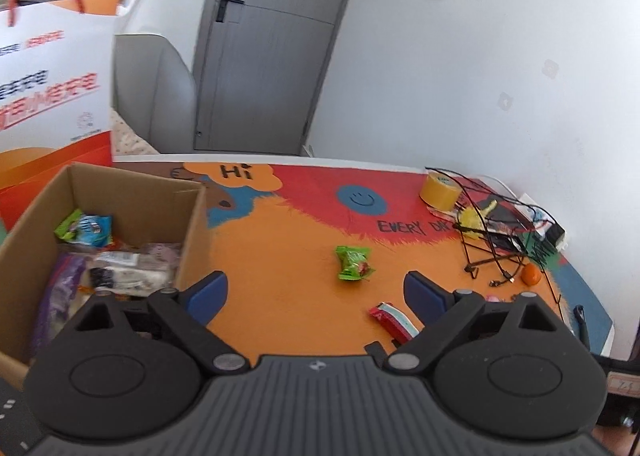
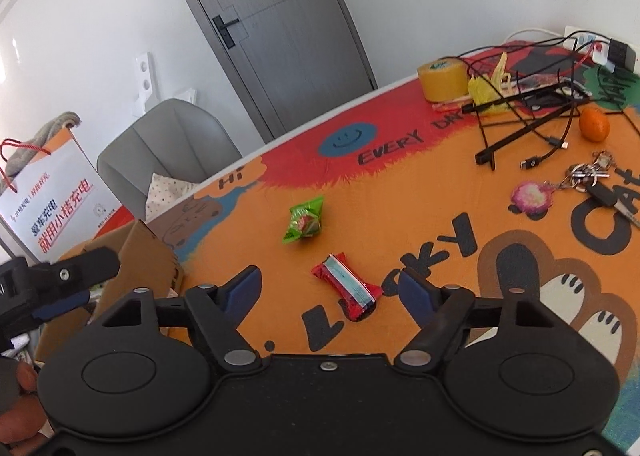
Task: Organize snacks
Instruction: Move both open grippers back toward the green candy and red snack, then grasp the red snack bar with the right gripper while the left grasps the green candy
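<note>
The red snack bar (image 2: 347, 288) is lying flat on the orange part of the printed table mat (image 2: 400, 223), its long axis running diagonally in the right wrist view, from upper left down to lower right, with a pale blue and white stripe along its length. It is sitting between the spread fingers of the right gripper (image 2: 330, 288), which is hanging over it with jaws apart and nothing pressed between the blue pads (image 2: 414, 292). Just beyond it, the green candy packet (image 2: 305, 220) is resting on the mat, its crimped ends pointing upper right and lower left, well clear of both grippers. In the left wrist view, the left gripper (image 1: 316, 296) is standing wide open and empty above the mat, its left finger beside the wall of the cardboard box (image 1: 192, 240). The box is already holding several wrapped snacks (image 1: 86, 230). Farther off, a roll of yellow tape (image 2: 444, 80), a tangle of black cables (image 2: 532, 111), an orange fruit (image 2: 595, 124) and a bunch of keys (image 2: 588, 175) are crowding the mat's far right side.
</note>
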`<state>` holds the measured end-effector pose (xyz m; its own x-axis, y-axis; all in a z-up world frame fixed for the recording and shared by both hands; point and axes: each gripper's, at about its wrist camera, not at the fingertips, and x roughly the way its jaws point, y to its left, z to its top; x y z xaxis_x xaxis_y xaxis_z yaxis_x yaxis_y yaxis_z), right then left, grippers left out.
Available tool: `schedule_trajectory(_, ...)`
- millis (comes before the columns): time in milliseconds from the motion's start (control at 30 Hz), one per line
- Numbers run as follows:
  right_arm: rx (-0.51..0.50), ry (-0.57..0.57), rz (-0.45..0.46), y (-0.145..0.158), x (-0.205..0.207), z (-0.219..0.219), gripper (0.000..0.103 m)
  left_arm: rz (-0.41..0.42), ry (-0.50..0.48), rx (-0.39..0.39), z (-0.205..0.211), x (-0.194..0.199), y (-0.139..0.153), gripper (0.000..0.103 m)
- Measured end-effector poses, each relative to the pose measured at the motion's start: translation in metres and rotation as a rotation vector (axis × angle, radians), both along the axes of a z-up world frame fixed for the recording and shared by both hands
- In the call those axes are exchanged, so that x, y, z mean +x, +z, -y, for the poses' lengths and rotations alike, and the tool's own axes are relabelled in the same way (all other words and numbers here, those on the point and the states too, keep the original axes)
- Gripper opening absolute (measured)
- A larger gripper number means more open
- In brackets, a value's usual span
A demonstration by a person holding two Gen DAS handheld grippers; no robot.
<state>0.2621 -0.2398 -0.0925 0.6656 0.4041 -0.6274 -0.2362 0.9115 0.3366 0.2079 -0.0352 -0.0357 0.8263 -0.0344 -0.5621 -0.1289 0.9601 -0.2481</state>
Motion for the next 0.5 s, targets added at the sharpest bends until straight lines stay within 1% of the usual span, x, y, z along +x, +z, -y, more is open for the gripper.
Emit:
schedule_trajectory(33, -0.004, 0.004, -0.009, -0.004, 0.004, -0.001, 0.070, -0.007, -0.003, -0.002, 0.002, 0.005, -0.002, 0.088)
schedule_trajectory(100, -0.006, 0.011, -0.028, -0.011, 0.010, -0.002, 0.066, -0.017, -0.006, -0.005, 0.005, 0.015, -0.006, 0.086)
schedule_trajectory(267, -0.030, 0.019, -0.055, -0.025, 0.024, -0.007, 0.066, -0.045, -0.021, -0.003, 0.011, 0.036, -0.016, 0.081)
schedule_trajectory(333, -0.040, 0.023, -0.064, -0.031, 0.030, -0.009, 0.066, -0.058, -0.019, -0.009, 0.010, 0.045, -0.020, 0.076)
schedule_trajectory(500, -0.081, 0.028, -0.084, -0.045, 0.043, -0.019, 0.064, -0.086, -0.019, -0.007, 0.010, 0.064, -0.030, 0.073)
